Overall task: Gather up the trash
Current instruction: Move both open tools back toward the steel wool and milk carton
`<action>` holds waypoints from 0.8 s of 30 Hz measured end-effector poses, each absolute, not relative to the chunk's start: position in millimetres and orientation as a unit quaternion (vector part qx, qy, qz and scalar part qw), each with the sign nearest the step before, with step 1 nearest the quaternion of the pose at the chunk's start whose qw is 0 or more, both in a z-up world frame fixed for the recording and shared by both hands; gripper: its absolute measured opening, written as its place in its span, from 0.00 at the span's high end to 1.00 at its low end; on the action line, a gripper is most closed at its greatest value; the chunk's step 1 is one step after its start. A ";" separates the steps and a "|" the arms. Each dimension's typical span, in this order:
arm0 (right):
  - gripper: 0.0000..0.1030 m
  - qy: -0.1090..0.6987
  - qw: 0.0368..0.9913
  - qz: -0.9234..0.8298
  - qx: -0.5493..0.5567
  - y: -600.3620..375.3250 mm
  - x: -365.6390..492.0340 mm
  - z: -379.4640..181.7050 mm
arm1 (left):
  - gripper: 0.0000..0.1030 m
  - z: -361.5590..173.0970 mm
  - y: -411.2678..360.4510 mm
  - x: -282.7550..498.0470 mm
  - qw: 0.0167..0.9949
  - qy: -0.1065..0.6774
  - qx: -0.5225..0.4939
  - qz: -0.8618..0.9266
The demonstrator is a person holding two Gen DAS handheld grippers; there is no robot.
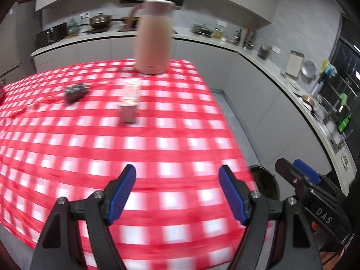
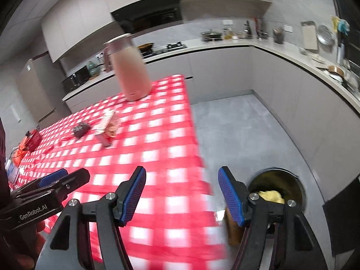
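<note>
On the red-checked table point(image 1: 157, 148) lie a dark crumpled scrap point(image 1: 75, 92) and a toppled clear bottle with a dark cap point(image 1: 128, 103). My left gripper point(image 1: 177, 193) hangs open over the table's near part, blue pads apart with nothing between them. The right wrist view shows the same scrap point(image 2: 81, 129) and bottle point(image 2: 108, 130). My right gripper point(image 2: 182, 193) is open and empty over the table's right edge point(image 2: 195, 135). Just right of it on the floor is a round bin point(image 2: 301, 187) with a yellow lump point(image 2: 271, 196) inside.
A tall pink jug point(image 1: 153, 38) stands at the table's far edge. Red items point(image 2: 32, 140) lie at the far left of the table. Grey floor point(image 2: 236, 130) runs between the table and the L-shaped kitchen counter point(image 2: 292, 58). Each gripper shows beside the other, the right gripper point(image 1: 292, 171) and the left gripper point(image 2: 67, 176).
</note>
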State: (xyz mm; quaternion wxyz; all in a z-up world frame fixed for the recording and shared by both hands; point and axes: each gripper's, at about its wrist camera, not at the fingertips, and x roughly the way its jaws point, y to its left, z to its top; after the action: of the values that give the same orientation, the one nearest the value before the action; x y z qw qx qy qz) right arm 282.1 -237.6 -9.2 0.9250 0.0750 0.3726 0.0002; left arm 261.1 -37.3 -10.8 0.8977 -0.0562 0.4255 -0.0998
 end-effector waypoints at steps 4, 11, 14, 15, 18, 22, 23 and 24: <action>0.33 0.375 0.924 0.011 0.080 -192.6 296.9 -15.4 | 0.25 -14.4 6.1 271.4 0.897 0.430 -0.052 -0.083; 0.33 0.382 0.920 0.029 0.080 -144.9 309.6 -18.4 | 0.25 -16.0 44.3 280.7 0.897 0.432 -0.056 -0.068; 0.33 0.383 0.921 0.041 0.066 -136.2 316.3 -15.1 | 0.25 -15.7 53.0 281.9 0.901 0.425 -0.062 -0.059; 0.33 0.382 0.921 0.048 0.063 -135.1 318.3 -14.6 | 0.25 -16.2 55.2 282.4 0.903 0.423 -0.065 -0.049; 0.33 0.379 0.922 0.066 0.053 -133.0 326.2 -15.2 | 0.25 -19.0 65.4 285.7 0.900 0.427 -0.085 -0.033; 0.33 0.381 0.917 0.092 0.069 -134.2 336.7 -18.9 | 0.25 -20.0 69.7 286.5 0.901 0.427 -0.075 -0.011; 0.33 0.381 0.917 0.096 0.070 -133.4 339.0 -19.8 | 0.25 -19.6 71.8 287.0 0.901 0.427 -0.075 -0.004; 0.33 0.382 0.916 0.100 0.070 -132.0 341.4 -20.9 | 0.25 -19.2 74.3 287.4 0.901 0.427 -0.077 -0.002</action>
State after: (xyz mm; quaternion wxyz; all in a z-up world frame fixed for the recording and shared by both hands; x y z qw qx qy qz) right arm 341.4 -132.0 -20.9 0.9161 0.0705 0.3819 0.0998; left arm 287.4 74.3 -19.2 0.9010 -0.0774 0.4270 -0.0016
